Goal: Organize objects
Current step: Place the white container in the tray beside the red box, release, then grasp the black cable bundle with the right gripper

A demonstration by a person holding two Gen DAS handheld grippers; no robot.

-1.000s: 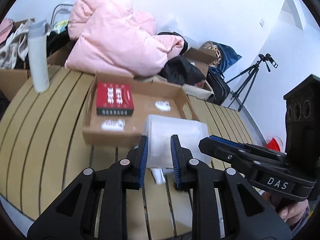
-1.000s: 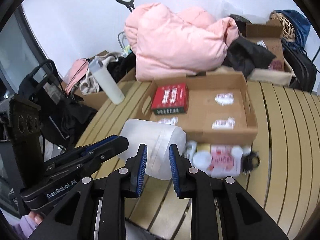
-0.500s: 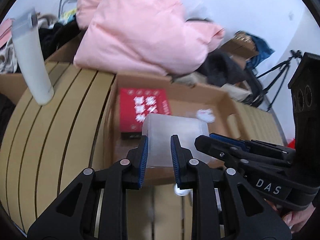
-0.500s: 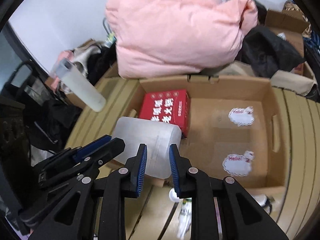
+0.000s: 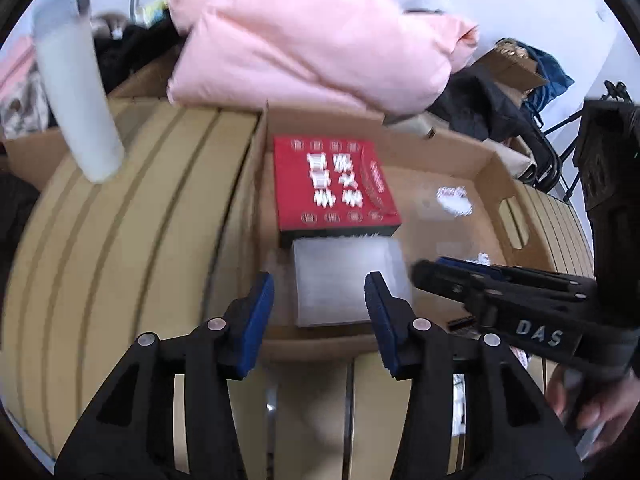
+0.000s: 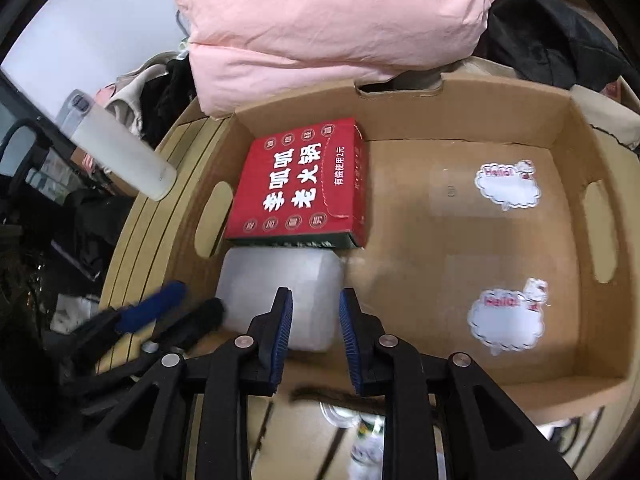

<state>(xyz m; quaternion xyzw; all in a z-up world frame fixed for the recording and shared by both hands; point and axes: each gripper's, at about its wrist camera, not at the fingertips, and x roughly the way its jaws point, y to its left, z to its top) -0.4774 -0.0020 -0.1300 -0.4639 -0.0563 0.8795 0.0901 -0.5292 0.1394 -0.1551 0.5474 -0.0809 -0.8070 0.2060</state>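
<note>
A translucent white plastic jug (image 5: 344, 280) lies in the near left corner of an open cardboard box (image 5: 492, 168), against a red box with white characters (image 5: 336, 184). My left gripper (image 5: 320, 300) is open, its blue pads apart on either side of the jug, not touching it. In the right wrist view the jug (image 6: 280, 296) sits just beyond my right gripper (image 6: 316, 328), whose jaws stand slightly apart, close to the jug's near end; the red box (image 6: 300, 184) lies behind it inside the cardboard box (image 6: 580, 392).
A white bottle (image 5: 76, 96) stands on the slatted wooden table (image 5: 120, 240) to the left. A pink padded jacket (image 5: 312, 32) is piled behind the box. Small bottles and items (image 6: 360, 432) lie on the table before the box's near wall.
Both grippers carried the jug up from the table and into the box, beside the red box. The left gripper's jaws have opened wide and let go; the right jaws have widened slightly.
</note>
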